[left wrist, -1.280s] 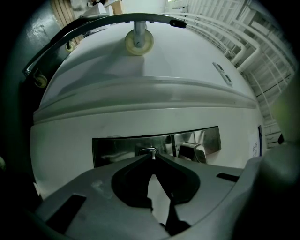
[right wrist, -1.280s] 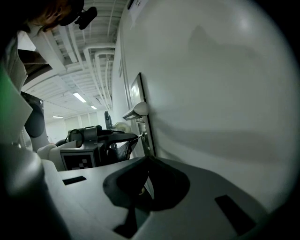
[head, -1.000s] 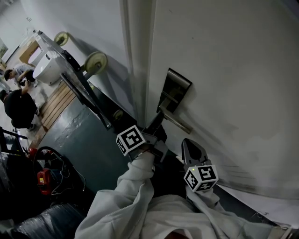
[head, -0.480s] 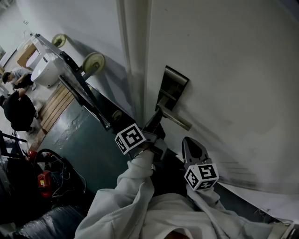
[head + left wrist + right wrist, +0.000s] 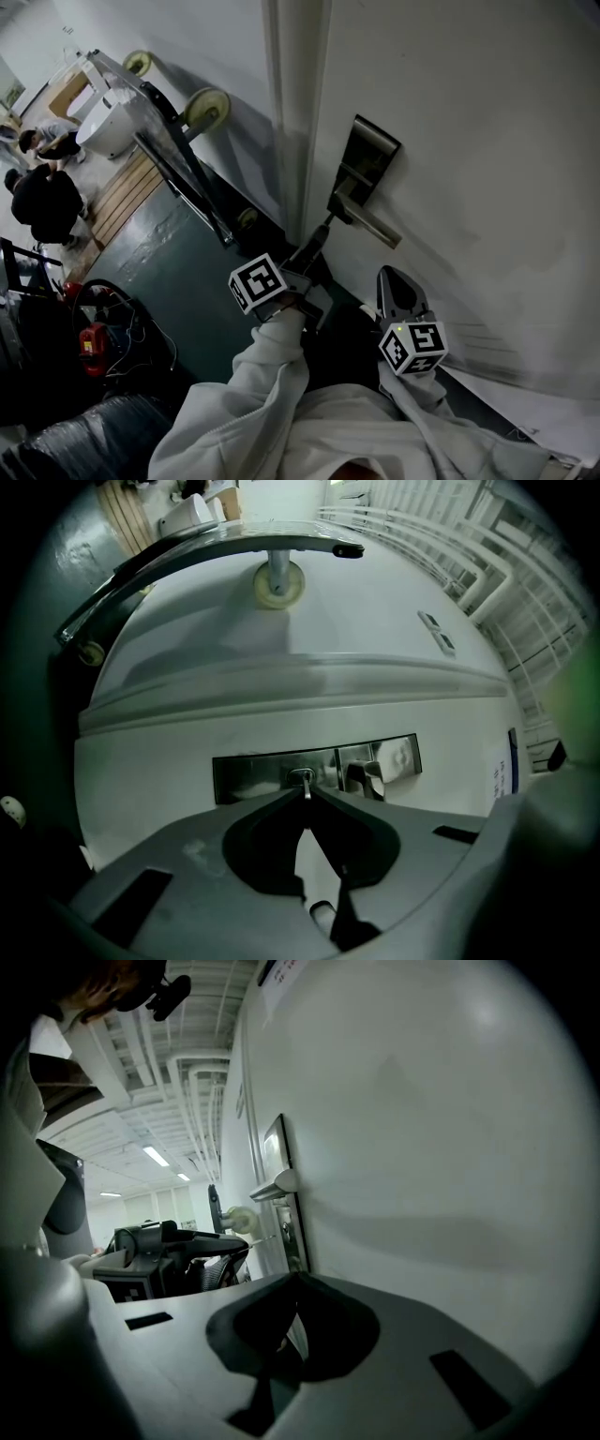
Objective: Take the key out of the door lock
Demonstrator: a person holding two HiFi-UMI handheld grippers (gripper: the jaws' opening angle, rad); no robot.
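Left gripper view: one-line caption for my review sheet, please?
Left claw shut on the key, just in front of the steel lock plate.

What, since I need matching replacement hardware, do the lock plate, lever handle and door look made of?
Lock plate: probably brushed steel, dark grey with soft, blurry reflections.
Lever handle: silvery metal, with a bright highlight along its edge.
Door: painted white, matte, with dark scuffs low down; what lies under the paint can't be told.
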